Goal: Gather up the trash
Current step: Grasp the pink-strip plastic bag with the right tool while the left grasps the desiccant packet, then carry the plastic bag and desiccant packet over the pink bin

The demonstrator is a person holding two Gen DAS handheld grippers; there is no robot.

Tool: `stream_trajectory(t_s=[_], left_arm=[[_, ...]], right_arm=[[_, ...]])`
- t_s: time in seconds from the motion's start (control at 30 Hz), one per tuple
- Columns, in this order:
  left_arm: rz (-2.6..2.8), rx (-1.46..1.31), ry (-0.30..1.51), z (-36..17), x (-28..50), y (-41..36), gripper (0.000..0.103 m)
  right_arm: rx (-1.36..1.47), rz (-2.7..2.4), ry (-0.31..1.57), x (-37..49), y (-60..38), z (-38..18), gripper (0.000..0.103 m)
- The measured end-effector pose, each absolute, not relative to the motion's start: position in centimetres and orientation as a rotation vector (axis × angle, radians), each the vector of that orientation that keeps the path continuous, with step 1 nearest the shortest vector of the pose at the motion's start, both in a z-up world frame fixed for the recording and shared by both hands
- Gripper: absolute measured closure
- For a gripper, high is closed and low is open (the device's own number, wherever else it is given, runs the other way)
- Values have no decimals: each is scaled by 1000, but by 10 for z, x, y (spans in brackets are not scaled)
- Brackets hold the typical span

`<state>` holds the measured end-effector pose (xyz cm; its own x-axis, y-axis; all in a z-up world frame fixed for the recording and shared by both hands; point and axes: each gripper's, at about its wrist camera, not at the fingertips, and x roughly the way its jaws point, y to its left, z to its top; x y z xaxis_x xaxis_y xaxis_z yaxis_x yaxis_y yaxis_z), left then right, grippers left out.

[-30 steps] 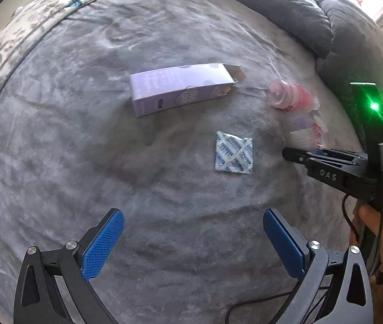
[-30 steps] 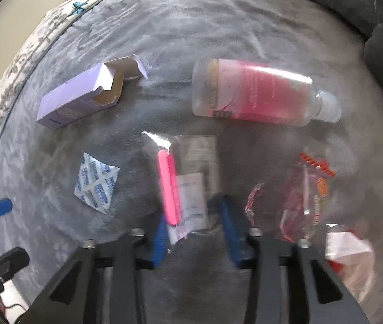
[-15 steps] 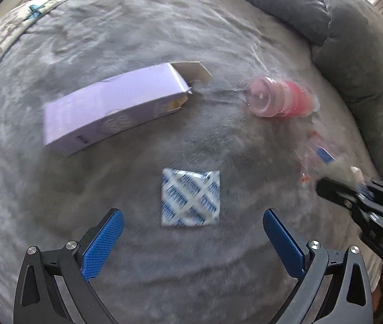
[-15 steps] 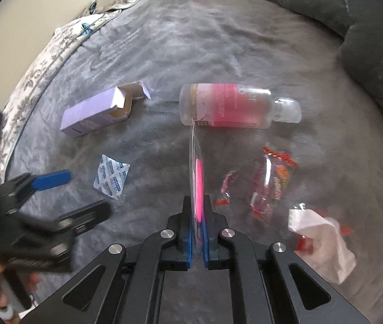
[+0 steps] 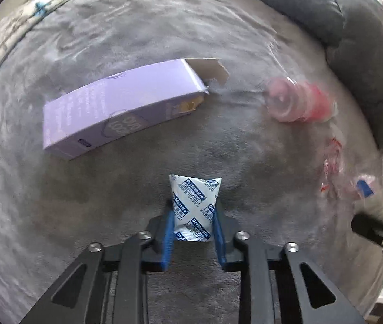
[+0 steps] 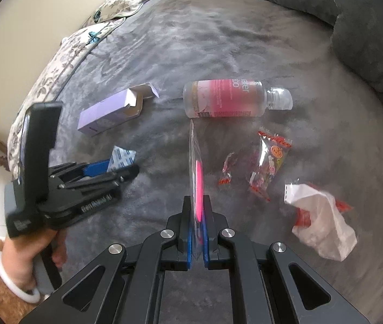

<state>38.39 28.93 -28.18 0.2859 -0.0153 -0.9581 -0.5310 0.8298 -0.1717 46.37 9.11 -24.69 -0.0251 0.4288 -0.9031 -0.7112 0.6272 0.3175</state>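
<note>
Left wrist view: the left gripper (image 5: 193, 225) has its jaws closing on the desiccant packet (image 5: 194, 208), whose sides bow between the blue pads, so I judge this piece as good as caught. Beyond it on the grey blanket (image 5: 110, 210) lie one purple carton (image 5: 121, 109), its end flap open, and one pink bottle (image 5: 298, 103) (blurred here). Clear wrappers at the right edge are too smeared to count.

Right wrist view: the right gripper (image 6: 198, 224) is clamped tight on a clear sleeve (image 6: 193, 162) with a pink strip inside, standing edge-on above the blanket. Loose on the blanket are the carton, the bottle, one larger candy bag (image 6: 268, 162), one small red-printed wrapper (image 6: 226, 171) and one crumpled white bag (image 6: 323, 229) with red scraps under it.

So two pieces are in hand and at least five remain; no bin shows in either view.
</note>
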Motion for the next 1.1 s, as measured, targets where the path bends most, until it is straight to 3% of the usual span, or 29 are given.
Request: stream_trajectory(t_s=[0.17,0.43,0.6,0.83,1.1], left_arm=[[352,-601,1144,-266,363,301,88],[417,-665,1004,-215,270,300,88],[577,-804,978,-205,142,304,88],[823,-1032,937,-214,-41,294,88],[1079,-1153,925,-225,-214,226,87]], right_arm=[[-273,946,1298,454,89,-239,96],[-280,1099,1252,407,100,-208,96],[-308,1280,1287,344,132,-194,96],[-439,1575,1343,190,181,-188,96],[-701,1852,1429,17,215,-190,96]])
